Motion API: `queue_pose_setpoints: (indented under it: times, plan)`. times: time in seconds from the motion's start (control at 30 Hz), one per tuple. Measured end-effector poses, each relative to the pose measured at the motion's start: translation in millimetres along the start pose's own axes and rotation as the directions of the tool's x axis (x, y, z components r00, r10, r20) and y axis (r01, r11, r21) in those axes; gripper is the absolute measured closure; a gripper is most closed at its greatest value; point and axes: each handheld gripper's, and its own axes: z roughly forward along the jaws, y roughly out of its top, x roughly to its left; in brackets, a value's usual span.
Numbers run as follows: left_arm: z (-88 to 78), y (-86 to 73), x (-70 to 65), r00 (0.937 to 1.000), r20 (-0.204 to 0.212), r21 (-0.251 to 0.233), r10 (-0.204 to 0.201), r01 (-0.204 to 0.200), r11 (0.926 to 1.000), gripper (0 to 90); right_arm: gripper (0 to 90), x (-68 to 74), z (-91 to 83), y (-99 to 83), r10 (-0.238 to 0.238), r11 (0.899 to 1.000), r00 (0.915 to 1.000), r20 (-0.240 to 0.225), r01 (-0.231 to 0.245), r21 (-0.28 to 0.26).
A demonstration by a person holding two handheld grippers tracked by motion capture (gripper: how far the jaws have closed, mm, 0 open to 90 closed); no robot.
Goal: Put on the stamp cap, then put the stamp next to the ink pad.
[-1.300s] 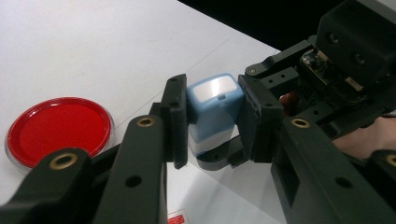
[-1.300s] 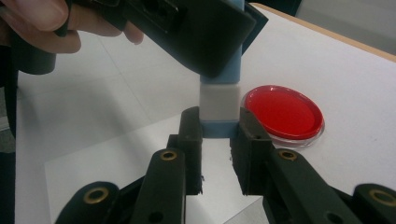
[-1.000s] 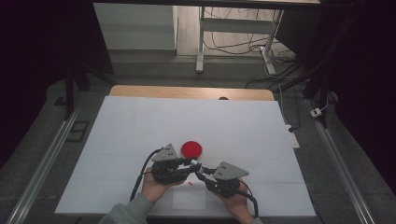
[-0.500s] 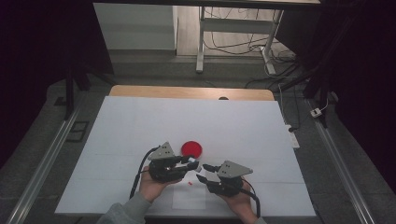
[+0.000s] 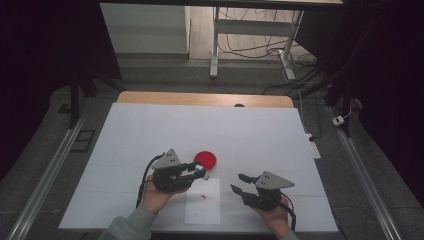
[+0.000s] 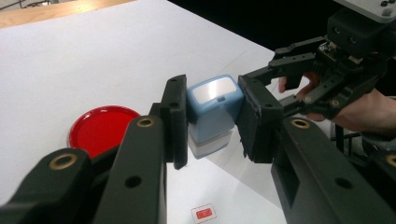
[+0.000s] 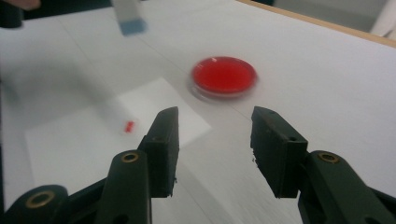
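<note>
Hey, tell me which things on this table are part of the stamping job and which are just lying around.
In the job:
- blue stamp, clamped in the left tongs
- red ink pad
- white paper sheet with red stamp mark
- right tongs, open

Lying about:
- white power strip at the table's edge

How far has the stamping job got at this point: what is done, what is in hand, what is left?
Done: the white paper sheet carries one small red stamp mark. In hand: the left gripper holds the light-blue block stamp clamped between its fingers above the table, beside the round red ink pad. The right gripper, fingers just opened with nothing between them, sits apart. Left: probably setting the stamp down or stamping again.
</note>
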Motion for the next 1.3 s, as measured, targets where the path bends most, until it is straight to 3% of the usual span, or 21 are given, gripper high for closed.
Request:
queue_pose_setpoints:
  times: [0.3, 0.7, 0.93, 1.3]
  plan:
    - [-6.6, 0.0, 5.3, 1.0000, -0.008, 0.000, -0.002, 0.002, 1.0000, 65.6, 52.1, -24.6, -32.1, -13.7, 0.043, 0.999, 0.9953, 0.087, -0.043, -0.005]
    - [-15.6, 1.4, 11.9, 0.9998, -0.013, -0.013, -0.018, 0.018, 0.9998, 65.6, 52.4, -43.1, -60.1, -28.4, 0.076, 0.997, 0.9856, 0.151, -0.074, -0.016]
    - [-20.8, 2.3, 17.1, 0.9991, -0.036, -0.024, -0.023, 0.022, 0.9995, 65.5, 52.5, -46.3, -60.6, -32.2, 0.078, 0.997, 0.9845, 0.157, -0.078, -0.006]
    - [-30.7, 1.5, 30.3, 0.9917, -0.128, -0.015, -0.008, 0.007, 0.9999, 65.5, 52.4, -43.8, -55.5, -30.4, 0.056, 0.998, 0.9875, 0.147, -0.058, 0.008]
